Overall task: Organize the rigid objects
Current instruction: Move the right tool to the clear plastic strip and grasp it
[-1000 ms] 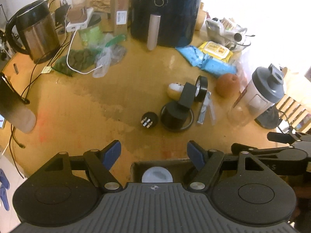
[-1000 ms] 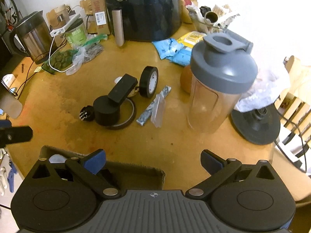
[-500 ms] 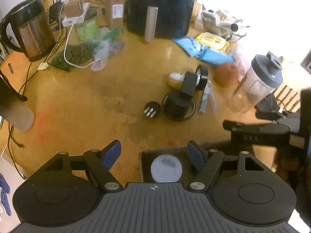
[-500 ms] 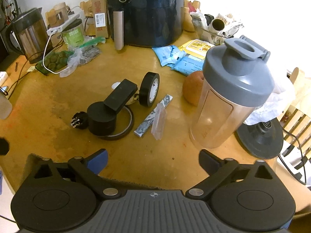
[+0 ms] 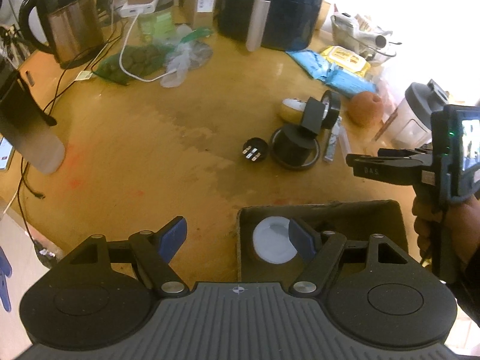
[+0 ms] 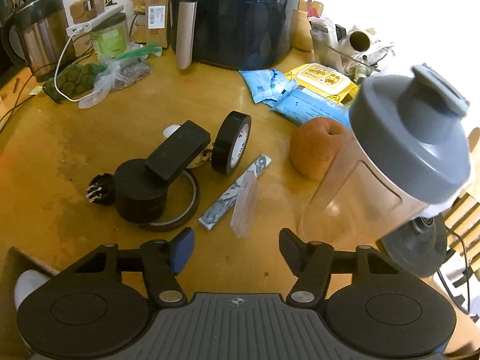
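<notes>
**Black parts clustered mid-table, both grippers empty**

Black is the colour of nearly every loose piece on the wooden table (image 5: 126, 156). A squat black cylinder (image 6: 139, 193) stands inside a thin dark ring (image 6: 192, 201), with a flat black block (image 6: 178, 153) leaning tilted on its top. Just left of it lies a small round black plug (image 6: 100, 193), its metal prongs showing. A roll of black tape (image 6: 231, 142) stands on edge just right of the block. A patterned flat strip (image 6: 235, 192) and a clear plastic sleeve (image 6: 244, 207) lie side by side nearer the camera. Further right are an orange fruit (image 6: 316, 150) and a shaker bottle (image 6: 387, 162) with a grey lid.

The right gripper (image 6: 237, 250) hovers over bare table near the strip, jaws wide apart, holding nothing. The left gripper (image 5: 237, 237) is likewise spread and empty, one finger above a cardboard box (image 5: 354, 210) holding a white round lid (image 5: 271, 244). Behind stand a kettle (image 5: 69, 27) and an air fryer (image 5: 270, 9).
</notes>
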`<action>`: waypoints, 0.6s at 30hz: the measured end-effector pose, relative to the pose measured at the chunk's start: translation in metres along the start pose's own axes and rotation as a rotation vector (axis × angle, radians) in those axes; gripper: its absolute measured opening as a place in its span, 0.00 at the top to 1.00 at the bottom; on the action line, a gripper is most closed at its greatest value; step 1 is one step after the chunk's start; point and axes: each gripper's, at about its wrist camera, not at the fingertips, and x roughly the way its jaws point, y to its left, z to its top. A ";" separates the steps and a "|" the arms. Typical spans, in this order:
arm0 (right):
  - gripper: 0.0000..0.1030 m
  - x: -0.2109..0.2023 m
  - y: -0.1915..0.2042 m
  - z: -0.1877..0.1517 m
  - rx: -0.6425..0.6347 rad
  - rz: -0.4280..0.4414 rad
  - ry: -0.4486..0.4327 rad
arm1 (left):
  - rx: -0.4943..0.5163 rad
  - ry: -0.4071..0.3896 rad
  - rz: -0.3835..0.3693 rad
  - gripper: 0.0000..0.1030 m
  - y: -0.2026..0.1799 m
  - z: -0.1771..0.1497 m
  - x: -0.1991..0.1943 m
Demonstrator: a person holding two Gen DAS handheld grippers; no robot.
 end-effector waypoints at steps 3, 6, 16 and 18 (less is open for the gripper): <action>0.41 0.010 0.001 0.004 -0.008 -0.018 0.004 | -0.020 0.001 0.008 0.28 0.005 -0.001 -0.001; 0.41 0.020 0.004 0.008 -0.016 -0.038 0.006 | -0.044 -0.004 0.019 0.28 0.012 -0.002 -0.003; 0.53 0.051 0.004 0.019 -0.006 -0.101 0.038 | -0.129 -0.015 0.053 0.28 0.030 -0.009 -0.009; 0.55 0.057 0.004 0.020 -0.007 -0.108 0.050 | -0.149 -0.018 0.063 0.28 0.034 -0.011 -0.011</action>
